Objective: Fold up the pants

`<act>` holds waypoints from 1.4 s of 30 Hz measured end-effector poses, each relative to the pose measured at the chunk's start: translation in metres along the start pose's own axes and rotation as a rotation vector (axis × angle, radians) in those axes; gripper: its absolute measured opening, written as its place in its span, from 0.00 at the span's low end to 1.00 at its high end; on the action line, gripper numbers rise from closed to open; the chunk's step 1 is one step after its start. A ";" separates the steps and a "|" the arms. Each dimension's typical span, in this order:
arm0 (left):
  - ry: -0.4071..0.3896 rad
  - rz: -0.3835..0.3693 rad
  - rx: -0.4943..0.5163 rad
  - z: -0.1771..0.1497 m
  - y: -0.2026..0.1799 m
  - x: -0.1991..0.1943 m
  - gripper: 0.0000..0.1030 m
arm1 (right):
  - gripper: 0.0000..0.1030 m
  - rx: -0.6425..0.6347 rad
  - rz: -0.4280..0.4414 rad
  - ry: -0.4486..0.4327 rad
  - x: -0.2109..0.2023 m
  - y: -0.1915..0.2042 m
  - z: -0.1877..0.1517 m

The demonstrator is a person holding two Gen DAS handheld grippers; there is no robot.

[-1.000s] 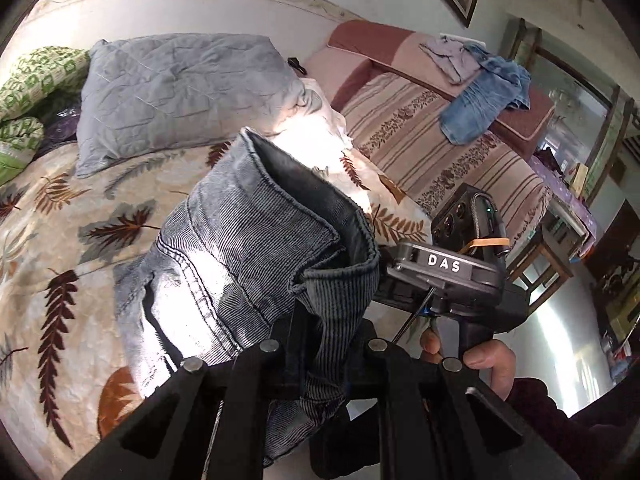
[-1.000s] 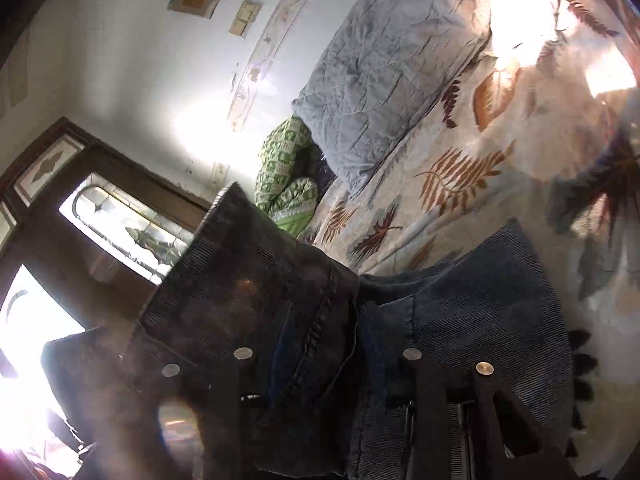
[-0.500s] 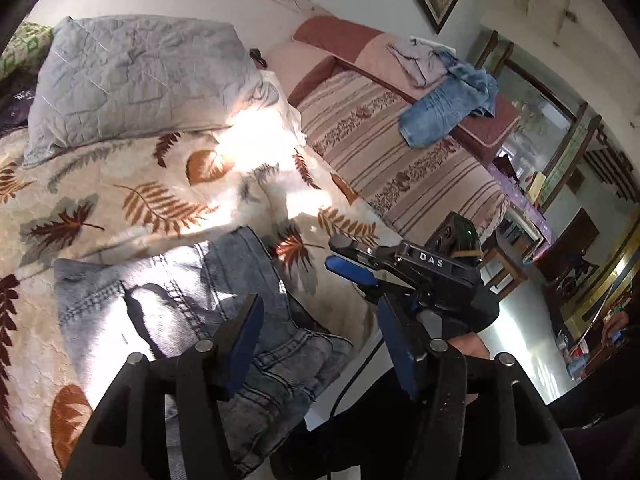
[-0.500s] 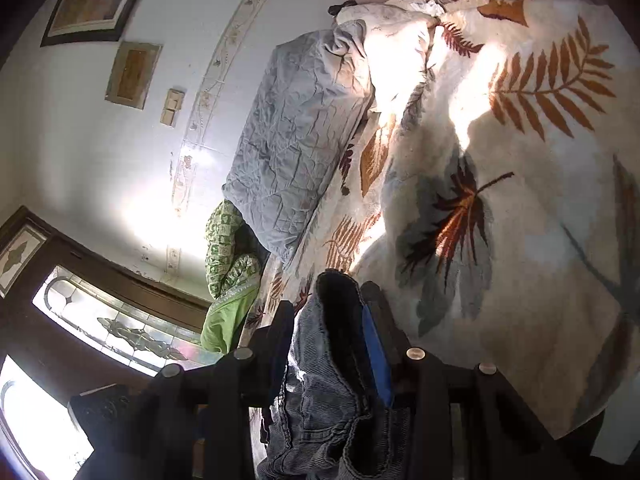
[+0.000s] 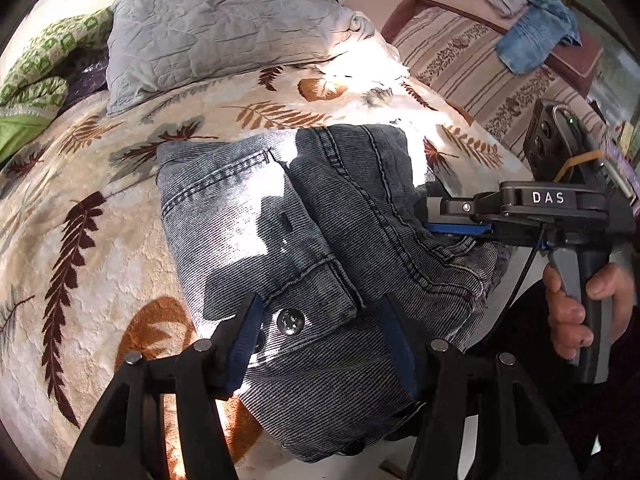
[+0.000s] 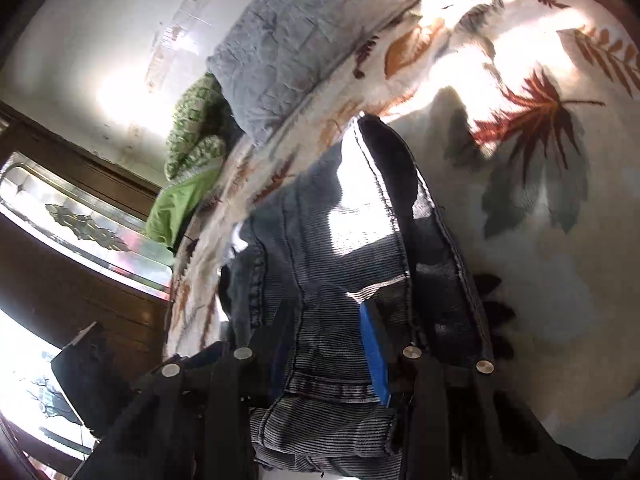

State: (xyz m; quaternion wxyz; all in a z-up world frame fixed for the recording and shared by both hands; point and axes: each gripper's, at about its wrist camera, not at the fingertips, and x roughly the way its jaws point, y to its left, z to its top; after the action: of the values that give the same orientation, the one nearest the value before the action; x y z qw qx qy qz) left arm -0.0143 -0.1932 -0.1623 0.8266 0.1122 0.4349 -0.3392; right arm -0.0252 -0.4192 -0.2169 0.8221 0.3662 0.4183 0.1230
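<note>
Released since 0.5 s: right gripper point(image 6: 328, 344) wide, straddling folded pants point(image 5: 304, 224); left gripper point(image 5: 324, 332) wide, empty.

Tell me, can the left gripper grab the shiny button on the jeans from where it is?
Probably yes. The button lies bare on the folded jeans, right between the open fingers of the left gripper. Nothing covers it; the right gripper is off at the far edge.
</note>
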 end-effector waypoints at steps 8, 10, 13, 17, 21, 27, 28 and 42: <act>-0.104 -0.010 -0.065 0.028 0.035 -0.042 0.69 | 0.46 -0.013 0.020 -0.091 -0.041 0.000 0.006; -0.119 -0.006 -0.092 0.030 0.047 -0.047 0.71 | 0.59 -0.007 0.000 -0.114 -0.051 -0.002 0.010; -0.099 0.000 -0.136 0.028 0.062 -0.040 0.73 | 0.59 -0.010 -0.027 -0.128 -0.063 -0.006 0.012; -0.063 -0.020 -0.215 0.022 0.077 -0.028 0.74 | 0.59 -0.010 -0.076 -0.125 -0.071 -0.012 0.013; -0.024 -0.045 -0.221 0.023 0.073 -0.021 0.74 | 0.59 0.003 -0.070 -0.156 -0.078 -0.020 0.010; -0.008 -0.049 -0.198 0.026 0.058 -0.024 0.75 | 0.59 -0.009 -0.057 -0.177 -0.079 -0.023 0.007; -0.011 -0.046 -0.196 0.026 0.056 -0.026 0.75 | 0.59 -0.021 -0.070 -0.175 -0.077 -0.022 0.007; -0.006 0.045 -0.240 0.017 0.063 -0.054 0.77 | 0.59 -0.016 -0.047 -0.154 -0.069 -0.015 0.005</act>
State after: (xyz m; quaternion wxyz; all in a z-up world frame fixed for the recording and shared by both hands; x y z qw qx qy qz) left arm 0.0165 -0.1294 -0.1164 0.8428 0.0211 0.4673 -0.2664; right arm -0.0653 -0.4675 -0.1848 0.8573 0.3581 0.3614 0.0785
